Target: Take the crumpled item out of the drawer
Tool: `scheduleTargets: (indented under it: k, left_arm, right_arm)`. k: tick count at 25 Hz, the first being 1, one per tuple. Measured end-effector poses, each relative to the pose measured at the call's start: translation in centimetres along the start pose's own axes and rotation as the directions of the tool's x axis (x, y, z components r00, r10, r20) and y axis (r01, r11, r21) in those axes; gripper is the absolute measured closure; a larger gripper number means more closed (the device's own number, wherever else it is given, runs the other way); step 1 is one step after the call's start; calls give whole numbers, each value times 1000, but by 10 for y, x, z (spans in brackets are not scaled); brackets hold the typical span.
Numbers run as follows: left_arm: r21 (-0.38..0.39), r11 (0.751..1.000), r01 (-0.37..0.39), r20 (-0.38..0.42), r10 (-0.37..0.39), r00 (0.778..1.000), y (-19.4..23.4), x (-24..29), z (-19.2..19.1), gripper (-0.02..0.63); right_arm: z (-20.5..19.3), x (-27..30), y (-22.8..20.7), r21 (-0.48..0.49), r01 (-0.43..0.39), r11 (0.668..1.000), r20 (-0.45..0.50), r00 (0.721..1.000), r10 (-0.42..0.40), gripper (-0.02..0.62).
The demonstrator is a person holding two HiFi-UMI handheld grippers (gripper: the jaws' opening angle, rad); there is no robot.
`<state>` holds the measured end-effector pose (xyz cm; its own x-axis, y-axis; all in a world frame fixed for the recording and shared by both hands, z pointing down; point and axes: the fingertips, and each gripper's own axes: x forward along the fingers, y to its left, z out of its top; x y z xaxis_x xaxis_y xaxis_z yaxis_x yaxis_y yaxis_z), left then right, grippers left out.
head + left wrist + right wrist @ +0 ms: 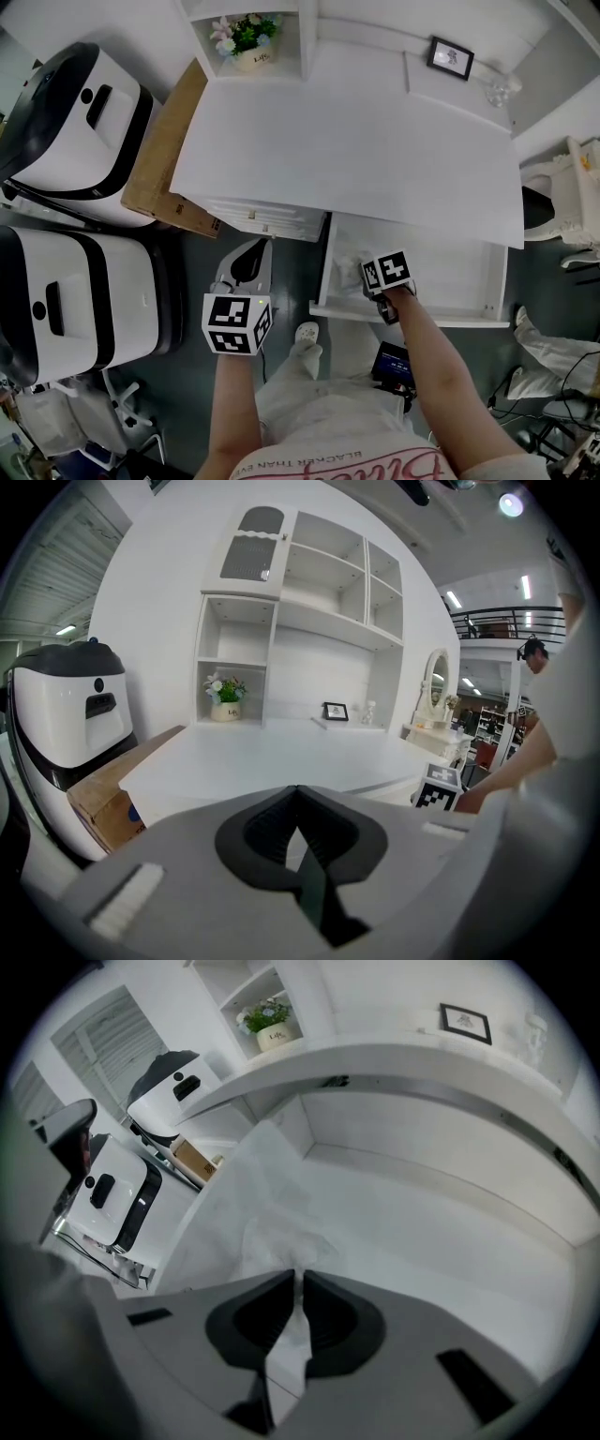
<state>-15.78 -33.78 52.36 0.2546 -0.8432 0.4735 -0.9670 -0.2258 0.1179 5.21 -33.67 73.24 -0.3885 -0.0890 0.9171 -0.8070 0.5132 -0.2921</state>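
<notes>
Our right gripper points steeply down into the open drawer, its jaws clenched on the crumpled white tissue. The tissue sits at the drawer's left end, below the desk top. Our left gripper hangs outside, left of the drawer, jaws together and empty.

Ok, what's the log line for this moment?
step: grasp | right gripper: shut on crumpled item inside drawer | left gripper: shut, empty, outside drawer

bg: white desk w/ shelf unit | cardboard box left | grey floor | strip lights overhead
</notes>
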Motion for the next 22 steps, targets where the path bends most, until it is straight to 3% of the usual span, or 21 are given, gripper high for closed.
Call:
scheduleTargets:
  k: [18,22]
  left_arm:
    - [58,995,80,107,-86,991,-11,-27,49,597]
    - [88,994,63,121,-74,990,-5,-37,53,597]
  right_arm:
    - [24,-75,23,11,68,998,162,984,-69,558]
    - [26,-92,29,12,86,996,202,976,-86,558]
